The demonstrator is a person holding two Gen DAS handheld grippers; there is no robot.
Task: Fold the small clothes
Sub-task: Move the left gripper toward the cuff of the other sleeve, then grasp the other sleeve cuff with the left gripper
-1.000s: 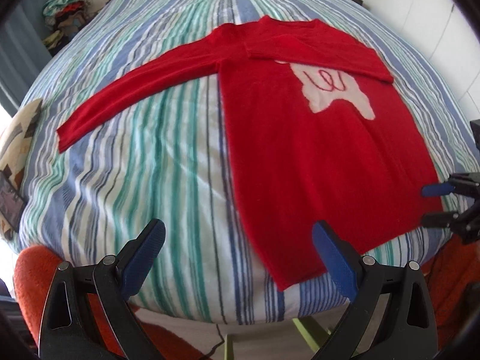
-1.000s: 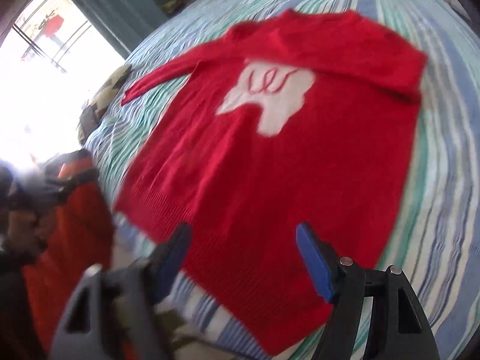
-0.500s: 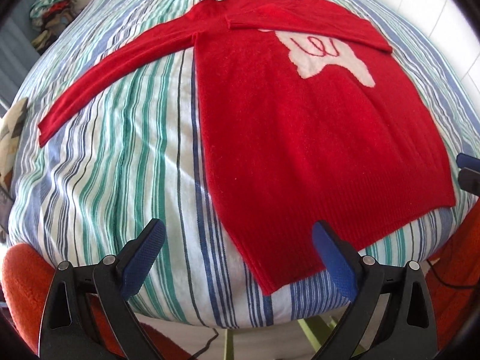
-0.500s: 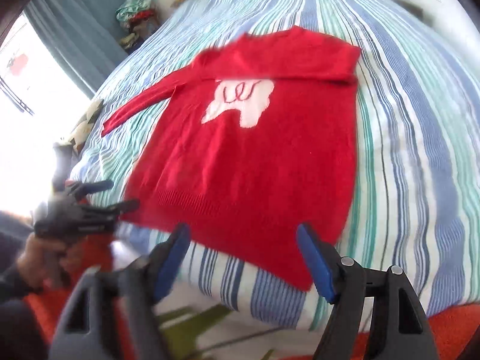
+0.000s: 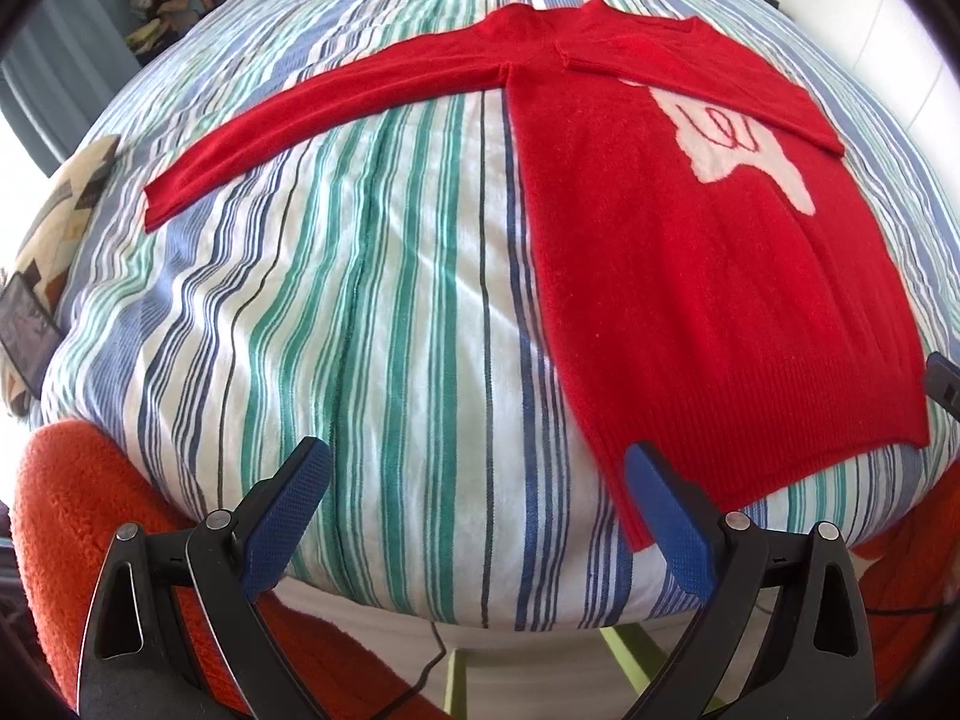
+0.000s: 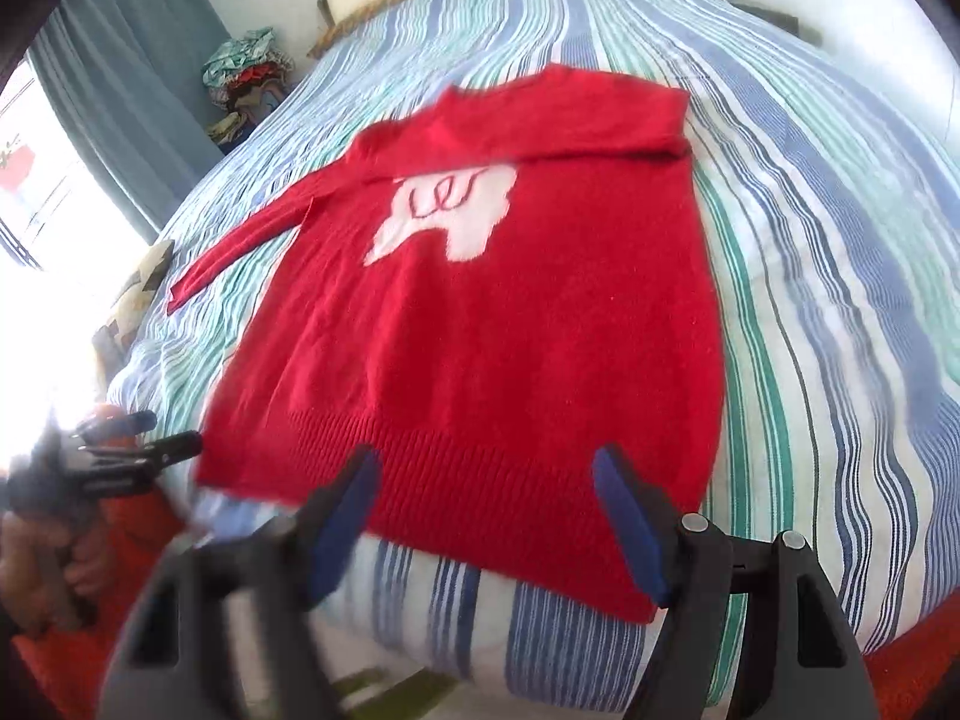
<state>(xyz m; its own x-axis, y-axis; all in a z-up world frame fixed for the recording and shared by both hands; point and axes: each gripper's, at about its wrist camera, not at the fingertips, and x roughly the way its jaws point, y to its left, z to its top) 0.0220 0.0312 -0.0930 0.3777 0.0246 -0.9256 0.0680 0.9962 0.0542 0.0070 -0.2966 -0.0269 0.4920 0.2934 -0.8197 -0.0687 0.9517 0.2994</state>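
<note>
Left wrist view: red sweater (image 5: 690,276) flat on striped bed (image 5: 372,300), hem near, collar far, one sleeve stretched left, left gripper (image 5: 474,492) jaws spread, empty; right wrist view: right gripper (image 6: 486,510) jaws spread over hem, empty.

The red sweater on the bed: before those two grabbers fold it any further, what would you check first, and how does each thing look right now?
1. Sweater lies flat on the bedspread: ok.
2. One sleeve already folded across the chest: ok.
3. Other sleeve folded in: not ok, it lies stretched out to the side.
4. Left gripper open and empty: ok.
5. Right gripper open and empty, above the hem: ok.
6. Sweater's underside free of creases: cannot tell.
</note>
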